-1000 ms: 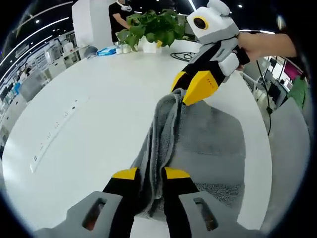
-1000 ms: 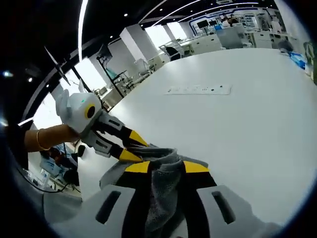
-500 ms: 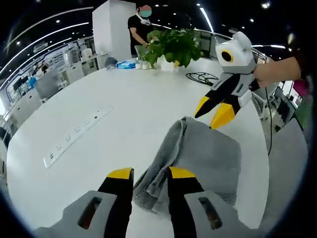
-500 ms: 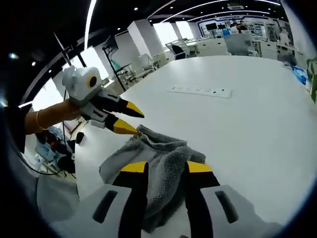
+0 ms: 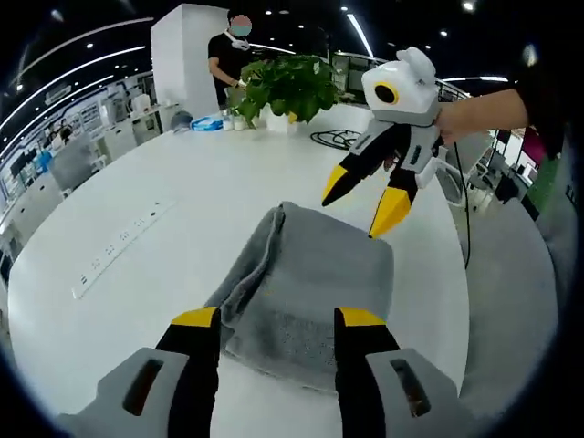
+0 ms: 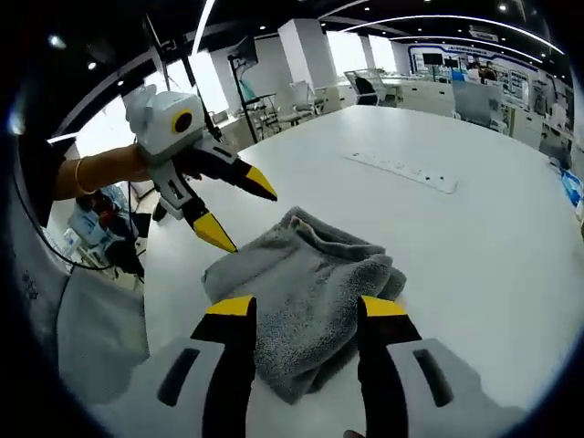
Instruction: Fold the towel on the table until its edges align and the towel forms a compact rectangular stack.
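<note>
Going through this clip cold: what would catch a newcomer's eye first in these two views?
The grey towel, folded into a bundle, lies in the middle of the white table between both grippers. Above its far end in the left gripper view, the right gripper hangs open with yellow-tipped jaws, held by a hand; the left gripper does the same in the right gripper view. A leafy plant stands at the table's far edge.

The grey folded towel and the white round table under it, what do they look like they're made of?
The grey folded towel looks like soft terry cloth: fuzzy, matte, looped pile with limp rounded folds. The white round table looks like a smooth, hard, faintly glossy surface, possibly laminate or a solid composite; the pictures cannot settle which.
</note>
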Motion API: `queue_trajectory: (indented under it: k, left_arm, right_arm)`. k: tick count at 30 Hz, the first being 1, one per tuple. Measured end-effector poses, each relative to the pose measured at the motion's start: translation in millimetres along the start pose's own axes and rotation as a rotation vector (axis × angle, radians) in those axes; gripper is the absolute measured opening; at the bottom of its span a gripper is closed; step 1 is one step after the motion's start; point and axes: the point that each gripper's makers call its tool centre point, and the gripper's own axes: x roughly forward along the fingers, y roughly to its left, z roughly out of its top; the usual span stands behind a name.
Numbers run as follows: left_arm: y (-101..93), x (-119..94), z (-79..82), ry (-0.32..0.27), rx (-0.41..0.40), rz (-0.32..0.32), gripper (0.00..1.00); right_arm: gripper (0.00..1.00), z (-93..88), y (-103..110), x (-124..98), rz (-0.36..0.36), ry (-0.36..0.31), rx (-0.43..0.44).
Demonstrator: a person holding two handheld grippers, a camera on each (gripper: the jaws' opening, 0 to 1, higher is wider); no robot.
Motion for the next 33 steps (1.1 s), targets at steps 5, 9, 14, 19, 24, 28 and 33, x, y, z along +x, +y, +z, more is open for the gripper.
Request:
queue_trajectory:
  k: [5, 9, 14, 19, 24, 28, 33]
  left_arm:
    - [-18.9, -4, -17.7, -0.002, -0.052, 0.010, 0.59]
    - [-30.3, -3, -34.0, 0.018, -0.075, 0.004, 0.61]
    - [-38.5, -5, -44.4, 0.022, -0.098, 0.001, 0.63]
    - [-49.5, -10, -52.8, 0.028, -0.120, 0.018, 0.69]
    - [-53.3, -13, -62.9, 0.031, -0.145, 0.026, 0.74]
    - [-62.7, -8, -70.7, 0.041, -0.162, 0.009, 0.75]
    - [-62.9, 0, -77.1, 0.055, -0.159, 0.012, 0.72]
  right_arm:
    - [0.54, -16.1, 14, -6, 0.000, 0.027, 0.004]
    - [0.55, -30.1, 19, -5, -0.002, 0.046, 0.016]
    - [0.56, -46.6, 26, -8, -0.015, 0.065, 0.022]
    - [0.60, -60.7, 26, -6, -0.035, 0.087, 0.018]
    - [0.61, -77.4, 35, -5, -0.034, 0.122, 0.017]
    - [0.60, -87.9, 31, 1, -0.044, 0.136, 0.011]
    - [0.55, -87.6, 19, 4, -0.089, 0.128, -0.010]
